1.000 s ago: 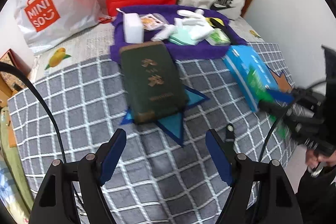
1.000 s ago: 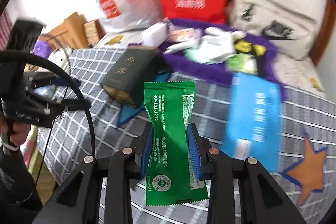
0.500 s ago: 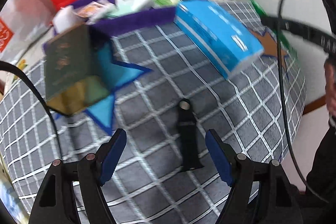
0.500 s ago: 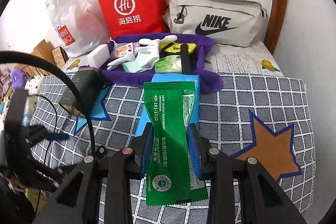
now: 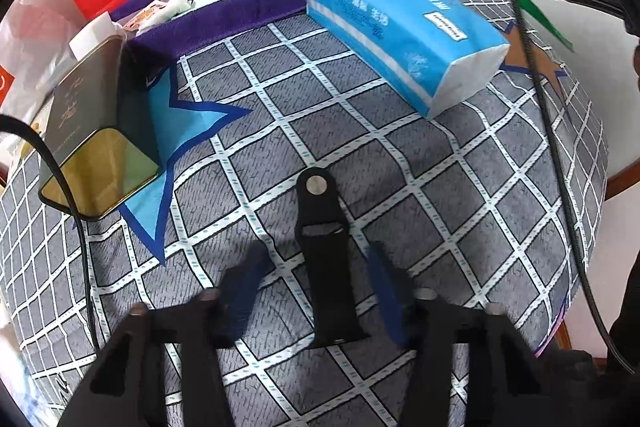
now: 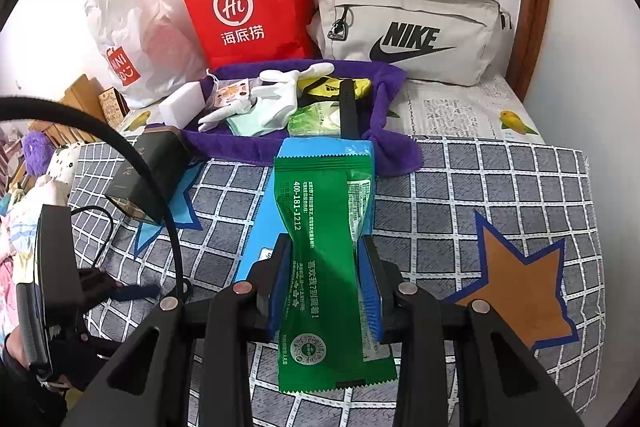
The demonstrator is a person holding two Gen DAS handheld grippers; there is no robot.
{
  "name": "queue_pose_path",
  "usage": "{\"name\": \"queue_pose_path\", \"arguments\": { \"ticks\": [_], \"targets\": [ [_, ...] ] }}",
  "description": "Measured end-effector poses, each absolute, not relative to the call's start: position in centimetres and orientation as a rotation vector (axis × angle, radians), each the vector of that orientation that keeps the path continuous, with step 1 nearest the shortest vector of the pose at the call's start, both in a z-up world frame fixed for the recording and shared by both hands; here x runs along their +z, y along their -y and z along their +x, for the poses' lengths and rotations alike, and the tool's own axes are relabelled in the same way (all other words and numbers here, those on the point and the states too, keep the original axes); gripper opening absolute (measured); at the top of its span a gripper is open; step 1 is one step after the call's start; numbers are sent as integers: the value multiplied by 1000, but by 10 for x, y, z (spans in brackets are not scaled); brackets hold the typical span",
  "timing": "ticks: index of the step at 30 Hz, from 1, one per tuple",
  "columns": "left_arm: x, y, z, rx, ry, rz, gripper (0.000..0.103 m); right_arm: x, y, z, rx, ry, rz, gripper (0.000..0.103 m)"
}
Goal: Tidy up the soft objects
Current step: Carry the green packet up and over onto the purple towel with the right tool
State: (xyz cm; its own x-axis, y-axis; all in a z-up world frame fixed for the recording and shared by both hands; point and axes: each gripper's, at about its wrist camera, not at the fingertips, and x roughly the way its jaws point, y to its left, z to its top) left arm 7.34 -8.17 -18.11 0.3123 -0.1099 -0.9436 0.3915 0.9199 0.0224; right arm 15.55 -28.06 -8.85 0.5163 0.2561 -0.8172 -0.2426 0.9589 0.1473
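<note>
Left tool [image 5: 316,283] blurred astride strap [image 5: 326,267].

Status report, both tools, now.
Right tool shut on green packet. Left tool open, straddling black strap on the checked quilt, not gripping. Blue tissue pack lies between strap and purple tray.

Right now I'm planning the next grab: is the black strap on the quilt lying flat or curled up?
Flat. The strap lies stretched out straight on the quilt, between the open left gripper's fingers.
</note>
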Motion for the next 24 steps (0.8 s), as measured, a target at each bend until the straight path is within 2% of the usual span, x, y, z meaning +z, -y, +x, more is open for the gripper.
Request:
{"name": "queue_pose_path", "arguments": {
  "ticks": [1, 3, 13, 24],
  "targets": [
    [-180, 82, 71, -342, -1208, 265, 22, -89, 280, 155, 305, -985, 18, 33],
    [-177, 82, 68, -336, -1209, 261, 21, -88, 278, 154, 313, -985, 20, 33],
    [-161, 63, 70, -365, -1242, 154, 20, -85, 274, 150, 348, -991, 38, 33],
    [-96, 19, 74, -308, -1120, 72, 20, -77, 267, 148, 381, -979, 52, 33]
  ]
}}
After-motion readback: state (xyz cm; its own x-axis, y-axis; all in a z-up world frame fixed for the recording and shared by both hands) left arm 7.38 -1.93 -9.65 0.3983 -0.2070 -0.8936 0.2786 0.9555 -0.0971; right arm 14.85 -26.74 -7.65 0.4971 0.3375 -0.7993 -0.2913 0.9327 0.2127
